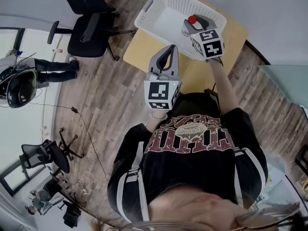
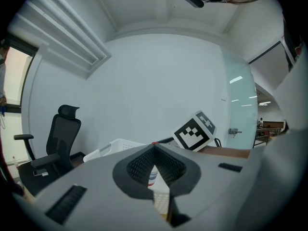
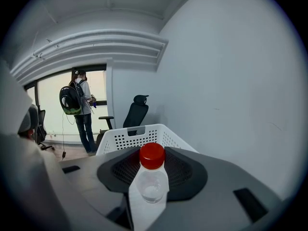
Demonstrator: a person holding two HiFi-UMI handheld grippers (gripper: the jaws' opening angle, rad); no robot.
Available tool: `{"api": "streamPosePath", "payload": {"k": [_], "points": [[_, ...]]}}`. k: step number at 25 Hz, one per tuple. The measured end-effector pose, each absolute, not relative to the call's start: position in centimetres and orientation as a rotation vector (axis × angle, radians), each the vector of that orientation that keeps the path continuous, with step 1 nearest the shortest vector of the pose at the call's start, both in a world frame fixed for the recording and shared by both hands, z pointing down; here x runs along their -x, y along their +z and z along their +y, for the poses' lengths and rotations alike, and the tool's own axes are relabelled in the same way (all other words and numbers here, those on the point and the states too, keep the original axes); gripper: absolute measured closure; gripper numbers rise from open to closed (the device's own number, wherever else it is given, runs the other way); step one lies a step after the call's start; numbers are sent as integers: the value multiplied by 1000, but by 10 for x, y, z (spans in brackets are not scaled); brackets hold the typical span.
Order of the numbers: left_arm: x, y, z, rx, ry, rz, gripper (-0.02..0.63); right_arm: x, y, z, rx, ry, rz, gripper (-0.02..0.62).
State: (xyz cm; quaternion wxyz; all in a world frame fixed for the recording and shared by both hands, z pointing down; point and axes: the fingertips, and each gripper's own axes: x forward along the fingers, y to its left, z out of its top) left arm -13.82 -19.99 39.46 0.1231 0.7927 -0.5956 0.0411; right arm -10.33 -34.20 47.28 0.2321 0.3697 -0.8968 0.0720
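Observation:
My right gripper (image 1: 194, 24) is shut on a clear plastic bottle (image 3: 152, 182) with a red cap (image 3: 152, 155), holding it upright by the neck. In the head view the red cap (image 1: 192, 19) shows above the white perforated basket (image 1: 159, 13), which stands on a small wooden table (image 1: 139, 49). The basket's rim (image 3: 130, 137) lies just behind the bottle. My left gripper (image 1: 171, 48) hovers over the table's near edge, to the left of the basket, its jaws meeting at the tips with nothing between them. The left gripper view has the right gripper's marker cube (image 2: 195, 131) beyond the left gripper (image 2: 154, 147).
A black office chair (image 1: 89, 25) stands left of the table on the wood floor. A person with a backpack (image 1: 29, 73) stands by the window further left. Another chair (image 1: 45, 155) and a floor cable lie lower left. A glass partition (image 1: 284, 90) is on the right.

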Motion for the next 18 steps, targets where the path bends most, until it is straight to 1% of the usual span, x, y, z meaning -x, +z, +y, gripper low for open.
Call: {"api": "streamPosePath", "payload": {"k": [18], "points": [[119, 390, -191, -2358, 116, -1682, 560, 79, 422, -328, -1076, 164, -2531, 439]]}}
